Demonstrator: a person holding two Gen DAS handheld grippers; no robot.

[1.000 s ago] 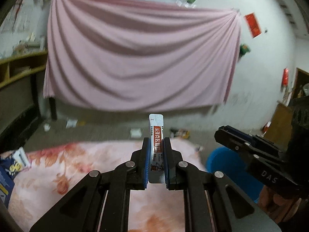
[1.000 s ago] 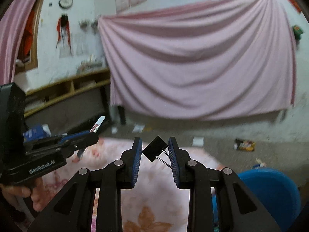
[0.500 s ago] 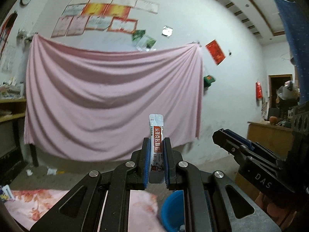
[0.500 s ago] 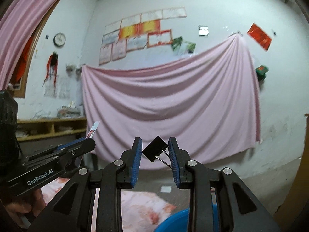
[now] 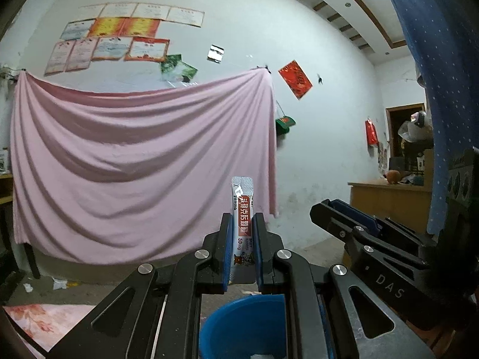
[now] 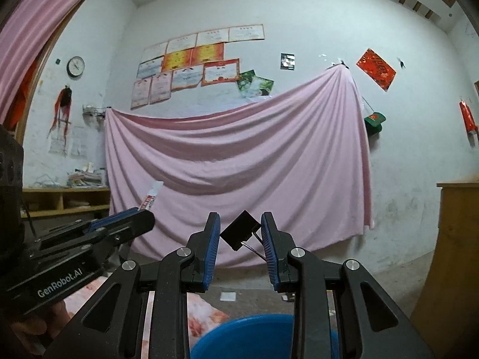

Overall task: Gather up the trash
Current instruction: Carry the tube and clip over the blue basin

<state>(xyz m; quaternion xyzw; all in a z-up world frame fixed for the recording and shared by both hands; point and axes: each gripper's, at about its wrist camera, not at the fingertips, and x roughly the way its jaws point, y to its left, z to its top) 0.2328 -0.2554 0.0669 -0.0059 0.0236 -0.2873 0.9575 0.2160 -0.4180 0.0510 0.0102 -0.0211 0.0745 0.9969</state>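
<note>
Here only the right view shows the wall clock point(image 6: 75, 66), right gripper point(image 6: 240, 234) pinching a binder clip point(image 6: 239, 230), left gripper point(image 5: 242, 246) clamping a sachet point(image 5: 242, 227).

Upright sachet point(image 5: 242, 227), tilted black binder clip point(image 6: 240, 229), blue bin point(image 5: 242, 326) below.
</note>
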